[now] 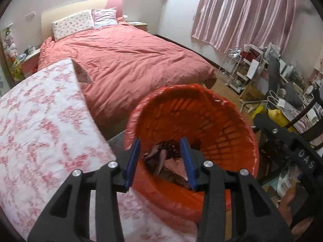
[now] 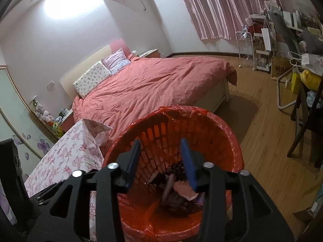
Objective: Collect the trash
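Partly hidden behind both sets of blue pads, the trash [image 2: 177,189] lies at the bottom of the orange bin [image 2: 222,141]: crumpled pinkish paper, something dark and speckled, a brownish piece, none of it clear enough to name. The left gripper [image 1: 160,161] hovers over the bin's mouth with its jaws spread apart and nothing between them. The right gripper [image 2: 161,161] hangs over the same opening, jaws likewise apart and empty. An orange plastic liner [image 2: 181,111] is folded over the rim, and the bin's slotted wall shows through it.

In the left wrist view the bin [image 1: 232,121] is blurred, and the trash [image 1: 167,161] reads only as a dark and pink heap. Just left of the bin stands a table under a pink floral cloth [image 1: 40,131]; its far side is cut off by the picture's edge. At that view's right edge, the other gripper's black body carries the white letters "DAS" [image 1: 307,158].

Beyond the bin lies a bed with a salmon duvet [image 2: 161,84]. By the cluttered shelves under the striped curtains, a brown cardboard box [image 2: 279,68] shows "MUJI", partly covered.
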A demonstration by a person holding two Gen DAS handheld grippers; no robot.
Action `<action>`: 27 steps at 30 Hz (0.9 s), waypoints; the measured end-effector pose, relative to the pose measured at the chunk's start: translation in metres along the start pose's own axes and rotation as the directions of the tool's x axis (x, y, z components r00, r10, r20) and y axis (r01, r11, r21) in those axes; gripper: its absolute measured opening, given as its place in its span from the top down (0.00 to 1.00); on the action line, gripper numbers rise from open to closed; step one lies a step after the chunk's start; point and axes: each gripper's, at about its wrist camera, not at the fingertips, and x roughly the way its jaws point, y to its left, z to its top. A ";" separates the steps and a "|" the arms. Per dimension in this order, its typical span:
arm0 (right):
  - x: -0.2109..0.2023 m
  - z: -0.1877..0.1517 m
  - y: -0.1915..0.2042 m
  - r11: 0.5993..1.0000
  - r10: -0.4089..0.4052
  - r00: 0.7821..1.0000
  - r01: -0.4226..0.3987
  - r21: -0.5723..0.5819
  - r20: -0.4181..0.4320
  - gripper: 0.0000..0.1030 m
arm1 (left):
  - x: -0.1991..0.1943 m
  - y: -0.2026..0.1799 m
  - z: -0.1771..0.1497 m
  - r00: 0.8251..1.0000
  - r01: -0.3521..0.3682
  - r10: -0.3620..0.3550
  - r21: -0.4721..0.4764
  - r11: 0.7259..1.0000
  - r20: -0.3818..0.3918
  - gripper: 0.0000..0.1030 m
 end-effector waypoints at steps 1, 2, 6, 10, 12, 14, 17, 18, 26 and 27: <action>-0.005 0.001 0.002 1.000 -0.004 1.000 0.005 -0.013 0.012 0.46 | -0.007 0.003 -0.002 1.000 -0.011 0.011 -0.003 1.000 0.008 0.57; -0.014 0.000 0.006 1.000 -0.007 1.000 0.008 -0.028 0.027 0.39 | -0.015 0.007 -0.004 1.000 -0.024 0.024 -0.006 1.000 0.020 0.55; -0.045 -0.005 0.024 0.996 -0.020 0.996 0.028 -0.090 0.086 0.26 | -0.055 0.018 -0.015 0.994 -0.076 0.077 -0.018 0.997 0.072 0.47; -0.072 -0.014 0.039 0.986 -0.051 0.988 0.073 -0.150 0.146 0.14 | -0.097 0.031 -0.034 0.983 -0.125 0.130 -0.047 0.991 0.130 0.34; -0.086 -0.019 0.048 0.978 -0.089 0.979 0.121 -0.171 0.184 0.05 | -0.119 0.036 -0.045 0.975 -0.150 0.159 -0.070 0.986 0.157 0.27; -0.102 -0.029 0.055 0.965 -0.125 0.963 0.175 -0.197 0.240 0.03 | -0.147 0.040 -0.063 0.958 -0.193 0.208 -0.094 0.977 0.197 0.17; -0.126 -0.043 0.064 0.944 -0.146 0.939 0.226 -0.239 0.312 0.02 | -0.179 0.045 -0.087 0.929 -0.250 0.274 -0.123 0.960 0.250 0.07; -0.132 -0.047 0.067 0.939 -0.147 0.936 0.234 -0.253 0.321 0.02 | -0.188 0.045 -0.094 0.920 -0.265 0.292 -0.132 0.955 0.263 0.05; -0.175 -0.085 0.074 0.927 -0.091 0.921 0.217 -0.307 0.379 0.02 | -0.251 0.049 -0.161 0.842 -0.378 0.428 -0.207 0.902 0.327 0.04; -0.183 -0.091 0.075 0.928 -0.085 0.917 0.216 -0.305 0.391 0.02 | -0.256 0.049 -0.168 0.839 -0.382 0.434 -0.214 0.899 0.328 0.04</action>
